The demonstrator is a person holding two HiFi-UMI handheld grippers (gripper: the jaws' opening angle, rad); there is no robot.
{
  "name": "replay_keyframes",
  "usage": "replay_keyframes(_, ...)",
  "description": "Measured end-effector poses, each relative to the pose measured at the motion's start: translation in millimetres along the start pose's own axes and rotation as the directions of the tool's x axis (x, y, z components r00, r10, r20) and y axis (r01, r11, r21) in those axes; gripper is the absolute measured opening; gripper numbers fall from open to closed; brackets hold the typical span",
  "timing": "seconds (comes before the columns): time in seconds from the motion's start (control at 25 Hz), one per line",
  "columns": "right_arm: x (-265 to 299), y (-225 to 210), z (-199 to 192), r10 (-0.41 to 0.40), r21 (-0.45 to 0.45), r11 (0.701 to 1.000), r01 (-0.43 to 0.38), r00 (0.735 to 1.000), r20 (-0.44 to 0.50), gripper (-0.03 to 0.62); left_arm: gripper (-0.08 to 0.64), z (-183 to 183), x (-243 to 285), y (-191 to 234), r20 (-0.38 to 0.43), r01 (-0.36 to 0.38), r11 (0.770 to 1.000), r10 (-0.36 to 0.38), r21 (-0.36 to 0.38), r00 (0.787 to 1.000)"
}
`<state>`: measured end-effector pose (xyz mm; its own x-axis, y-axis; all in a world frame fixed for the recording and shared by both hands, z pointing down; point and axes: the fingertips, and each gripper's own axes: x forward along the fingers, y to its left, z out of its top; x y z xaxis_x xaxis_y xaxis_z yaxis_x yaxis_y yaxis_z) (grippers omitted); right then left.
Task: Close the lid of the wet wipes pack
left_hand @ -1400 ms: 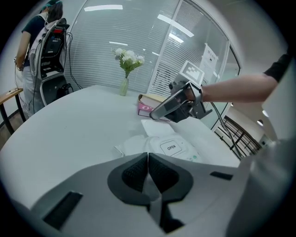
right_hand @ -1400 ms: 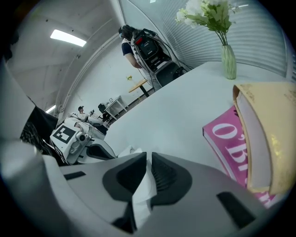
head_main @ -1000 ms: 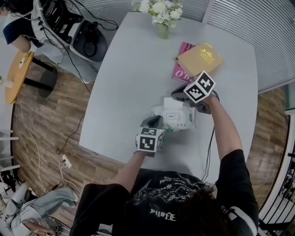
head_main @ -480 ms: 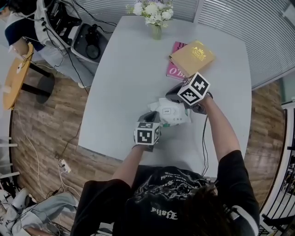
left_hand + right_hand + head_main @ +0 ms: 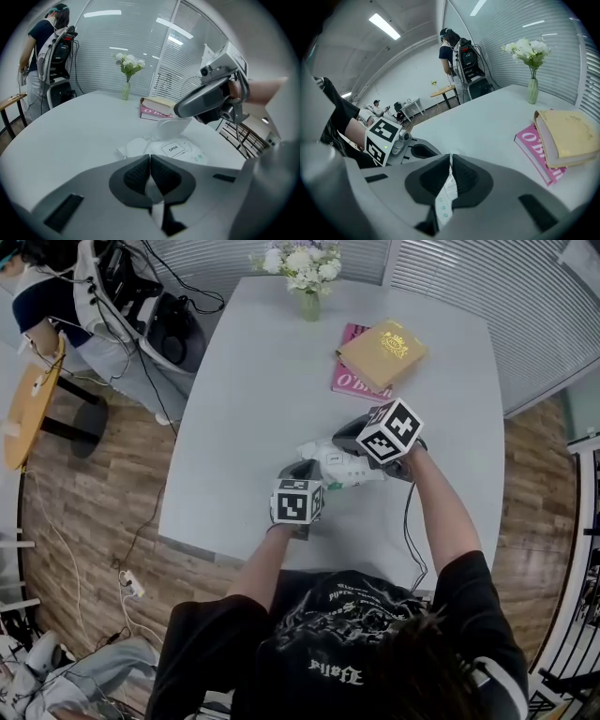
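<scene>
The soft white plastic wet wipes pack lies toward the near edge of the pale grey bench, its white flip lid standing open. The left claw is pinched on the pack's near end, and the right claw is pinched on the film at its right end. Farther back, a yellow book lies on a pink book.

In the right gripper view I see only a thin strip of the wet wipes pack between the pads. Lid or wrapper, I can't tell. The yellow book covers most of the pink book.
</scene>
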<state>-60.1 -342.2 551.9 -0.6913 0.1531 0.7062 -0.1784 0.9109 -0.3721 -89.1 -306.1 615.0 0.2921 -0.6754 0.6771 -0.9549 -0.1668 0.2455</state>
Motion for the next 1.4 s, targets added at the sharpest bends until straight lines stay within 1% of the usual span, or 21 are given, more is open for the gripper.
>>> replay_keyframes(0.2,0,7,-9,-0.014,0.009,1.000,0.014,1.000,0.018,0.018,0.009,0,0,-1,-0.006,-0.021,0.998,0.022,0.055,1.000)
replay_keyframes(0.36,2,16,-17,-0.015,0.017,1.000,0.015,1.000,0.027,0.021,0.009,0,-2,-1,0.000,-0.025,0.999,0.025,0.040,1.000)
replay_keyframes(0.52,9,23,-29,0.003,0.027,1.000,-0.004,1.000,0.013,0.025,0.009,0,-2,-1,0.008,-0.039,0.996,0.039,0.075,0.999)
replay_keyframes(0.72,19,28,-48,-0.004,0.036,0.999,0.005,1.000,-0.030,0.012,0.009,1,-2,-2,0.018,-0.042,0.998,0.041,0.056,0.999)
replay_keyframes(0.8,24,29,-52,-0.005,0.057,0.998,0.006,1.000,-0.024,0.000,0.009,0,-1,-3,0.018,-0.043,0.997,0.042,0.057,0.999)
replay_keyframes(0.96,31,31,-58,-0.023,0.095,0.995,0.024,1.000,-0.005,0.000,0.009,0,-2,-3,0.018,-0.048,0.997,0.047,0.062,0.999)
replay_keyframes(1.12,34,31,-60,-0.038,0.130,0.991,0.035,0.999,0.023,0.000,0.009,-3,-8,0,0.029,-0.060,0.997,0.058,0.050,0.998)
replay_keyframes(1.2,34,27,-61,-0.044,0.155,0.987,0.039,0.999,0.029,0.000,0.009,-4,-12,-1,0.039,-0.054,0.998,0.053,0.036,0.998)
replay_keyframes(1.28,34,23,-62,-0.049,0.208,0.977,0.041,0.998,0.034,0.000,0.009,-6,-17,-3,0.050,-0.039,0.999,0.039,0.011,0.998)
replay_keyframes(1.4,31,17,-59,-0.053,0.332,0.943,0.028,0.996,0.068,-0.002,0.009,-11,-26,-2,0.065,-0.025,0.999,0.026,-0.021,0.998)
